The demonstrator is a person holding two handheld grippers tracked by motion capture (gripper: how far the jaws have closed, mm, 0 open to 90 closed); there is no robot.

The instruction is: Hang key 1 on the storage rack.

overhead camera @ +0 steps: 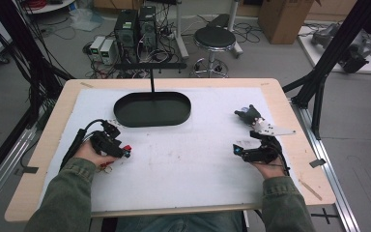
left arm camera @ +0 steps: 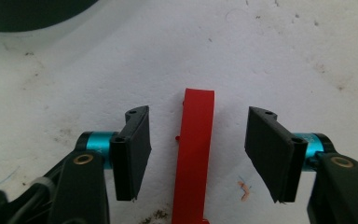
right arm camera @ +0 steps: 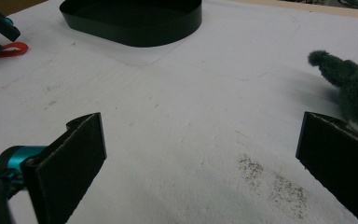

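A narrow red plastic piece (left arm camera: 195,140) lies on the white mat, running away from me between the jaws of my left gripper (left arm camera: 198,121). Both pads stand apart from it, with a gap of mat on each side. From above, the left gripper (overhead camera: 121,147) sits at the mat's left with the red piece (overhead camera: 126,148) at its tip and a red loop (overhead camera: 107,167) by the hand. My right gripper (right arm camera: 200,140) is wide open over bare mat, low at the right (overhead camera: 239,150). A dark grey plush toy (right arm camera: 354,88) lies just beyond its right jaw.
A black oval tray (overhead camera: 149,123) sits at the back centre of the mat, its wall (right arm camera: 135,32) empty inside as far as I see. The plush toy (overhead camera: 248,114) lies at the right. A stool, computers and cables stand on the floor beyond the table.
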